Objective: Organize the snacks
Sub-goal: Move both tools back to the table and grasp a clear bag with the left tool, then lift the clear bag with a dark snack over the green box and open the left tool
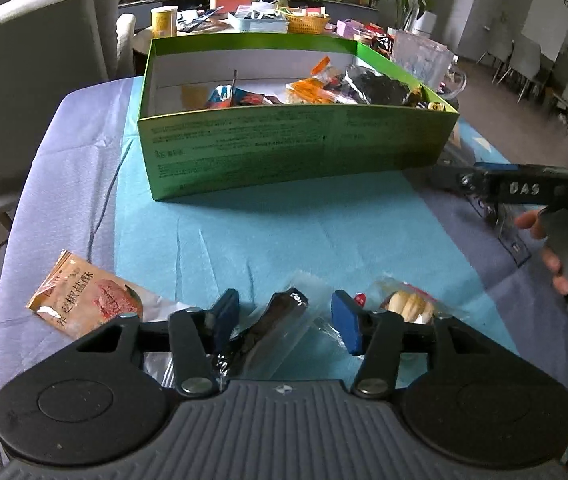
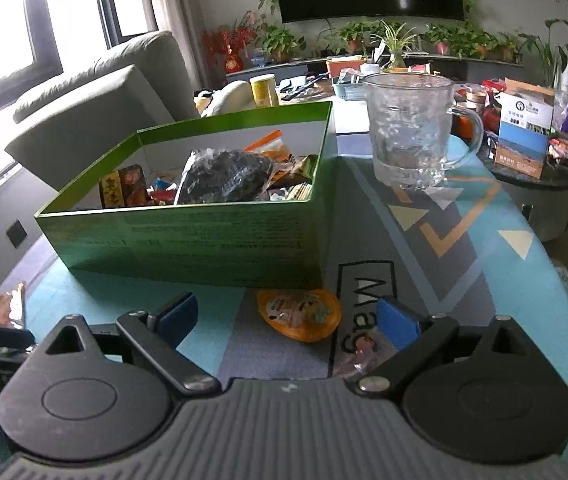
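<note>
A green box holding several snack packets stands on the table; it also shows in the right wrist view. My left gripper is open, its blue pads either side of a dark snack in a clear wrapper lying on the cloth. An orange packet lies to its left and a clear pack of pale biscuits to its right. My right gripper is open and empty, just above an orange jelly cup in front of the box. The right gripper also shows at the right edge of the left wrist view.
A glass mug stands right of the box. The table has a teal and purple cloth. A sofa is behind left. A cluttered side table with a small carton sits at right.
</note>
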Demonstrator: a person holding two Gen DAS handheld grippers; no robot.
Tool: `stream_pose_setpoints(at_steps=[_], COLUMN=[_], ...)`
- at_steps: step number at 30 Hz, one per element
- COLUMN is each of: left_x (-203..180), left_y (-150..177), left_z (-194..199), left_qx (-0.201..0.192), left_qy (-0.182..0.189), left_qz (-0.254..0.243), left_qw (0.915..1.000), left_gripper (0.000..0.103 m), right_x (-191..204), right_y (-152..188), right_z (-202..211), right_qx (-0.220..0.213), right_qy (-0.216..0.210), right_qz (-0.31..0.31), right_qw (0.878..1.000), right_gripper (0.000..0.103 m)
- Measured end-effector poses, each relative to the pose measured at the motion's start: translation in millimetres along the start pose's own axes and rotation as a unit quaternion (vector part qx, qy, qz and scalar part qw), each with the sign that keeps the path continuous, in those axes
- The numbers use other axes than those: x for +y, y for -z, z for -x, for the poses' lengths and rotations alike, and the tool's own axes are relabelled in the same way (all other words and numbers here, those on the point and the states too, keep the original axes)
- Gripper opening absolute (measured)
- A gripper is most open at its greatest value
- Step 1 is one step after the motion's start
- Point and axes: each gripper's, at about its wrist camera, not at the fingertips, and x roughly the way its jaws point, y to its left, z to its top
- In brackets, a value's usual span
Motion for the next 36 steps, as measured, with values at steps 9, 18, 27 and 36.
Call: stream_pose_setpoints(at_steps=[9, 18, 27, 36], left_x=[-7.1, -31.4, -17.2, -37.8], left_y=[0.6, -6.8, 6.4, 13.7], left_z=[3.2, 16.8, 31.8, 1.4], left_qx=[-0.010, -0.054, -0.036, -0.014], left_qy=[0.050, 0.061, 0.036, 0.044], left_qz=[0.061, 0.053, 0.025, 0.013], left_qw=[0.9968, 0.9953, 0.9984, 0.9988], left_gripper=[0.026, 0.026, 0.048, 0.046], right_x=[7.7, 0.4, 13.6, 28.6], right_y=[3.2, -1.5, 5.6, 10.7], right_z=[-14.7, -7.4, 1.2, 6.1], right_qx=[0.017, 0.014, 0.012, 0.013], right_qy=[0.025, 0.001, -0.044, -0.064], right_qz=[0.018, -0.009, 0.010, 0.039], right_qw=[0.999, 1.000, 0.999, 0.997], right_gripper=[0.057, 0.050, 0.050, 0.050])
